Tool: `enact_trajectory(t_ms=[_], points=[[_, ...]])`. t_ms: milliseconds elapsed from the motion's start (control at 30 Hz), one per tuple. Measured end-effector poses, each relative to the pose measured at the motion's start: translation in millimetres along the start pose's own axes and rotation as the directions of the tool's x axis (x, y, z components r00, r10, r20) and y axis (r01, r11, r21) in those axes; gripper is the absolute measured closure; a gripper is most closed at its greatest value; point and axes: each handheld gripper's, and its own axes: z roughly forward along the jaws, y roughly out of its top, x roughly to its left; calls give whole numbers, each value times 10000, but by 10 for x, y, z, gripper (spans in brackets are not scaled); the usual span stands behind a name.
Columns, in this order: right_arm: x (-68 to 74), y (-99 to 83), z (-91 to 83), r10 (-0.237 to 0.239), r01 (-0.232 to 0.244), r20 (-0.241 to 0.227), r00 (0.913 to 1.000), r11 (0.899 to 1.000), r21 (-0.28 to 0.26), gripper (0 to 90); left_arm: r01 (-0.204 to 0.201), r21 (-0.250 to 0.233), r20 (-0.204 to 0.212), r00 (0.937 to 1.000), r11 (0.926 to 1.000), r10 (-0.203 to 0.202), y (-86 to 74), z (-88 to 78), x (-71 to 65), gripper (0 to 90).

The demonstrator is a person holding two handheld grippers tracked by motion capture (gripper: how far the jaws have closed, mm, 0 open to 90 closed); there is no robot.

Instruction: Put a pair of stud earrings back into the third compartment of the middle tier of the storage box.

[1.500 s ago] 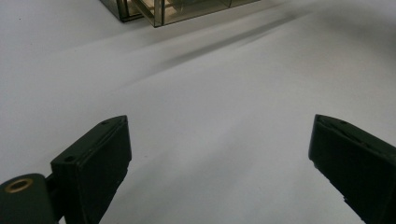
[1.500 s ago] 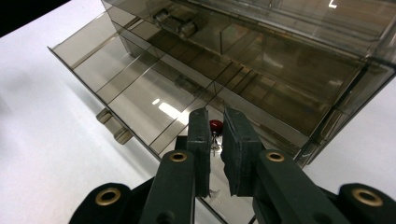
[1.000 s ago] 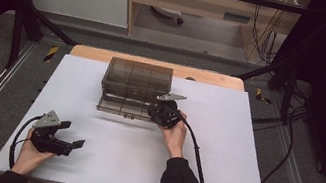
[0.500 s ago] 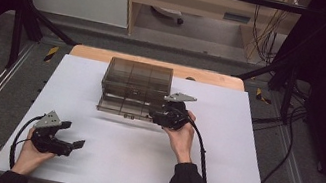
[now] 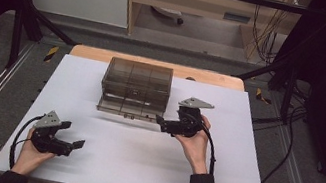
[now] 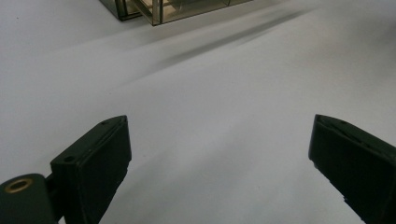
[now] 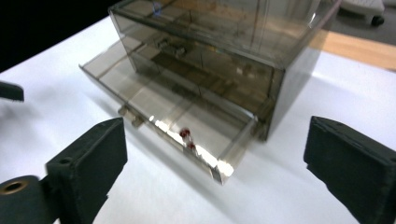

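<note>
A smoky see-through drawer box (image 5: 137, 79) stands at the back middle of the white tabletop. Its bottom drawer (image 5: 124, 110) is pulled out. In the right gripper view the drawer (image 7: 154, 109) holds a small red object (image 7: 186, 134) near its front wall. My right gripper (image 5: 160, 121) hovers just right of the drawer front, pointing left. Its jaws have just been opening and stand wide apart (image 7: 217, 144) with nothing between them. My left gripper (image 5: 73, 135) rests at the front left, open (image 6: 219, 149) over bare tabletop.
The white tabletop (image 5: 137, 168) spreads between the two hands. A wooden strip (image 5: 91, 53) runs behind the box. Black frame rails flank the table, and cables (image 5: 286, 159) lie on the floor at the right.
My right gripper has backed off from the drawer front, moving right, nearer the person and a little up, and its jaws have opened wide. The left gripper has not moved.
</note>
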Motion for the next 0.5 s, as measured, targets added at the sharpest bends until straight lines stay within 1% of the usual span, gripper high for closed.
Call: enact_trajectory(t_ms=[133, 233, 333, 433, 500], points=[[-59, -118, -132, -86, 86, -40, 10000, 10000, -49, 41, 5, -12, -6, 10000, 10000, -5, 1, -1, 1, 55], [-105, -219, -215, -151, 151, -54, 9999, 9999, 24, 27, -19, 12, -8, 10000, 10000, 19, 2, -1, -2, 55], [-159, -327, -281, -79, 81, -166, 9998, 9999, 99, 16, 2, 16, -10, 10000, 10000, -2, 2, 4, -4, 55], [-207, -437, -338, 10, -8, -145, 9999, 9999, 128, 9, -18, 16, -12, 10000, 10000, 18, 0, 5, -6, 55], [-245, -522, -374, 101, -101, -226, 9997, 9999, 2, 6, -20, 23, 0, 10000, 10000, 20, 1, 2, -3, 55]])
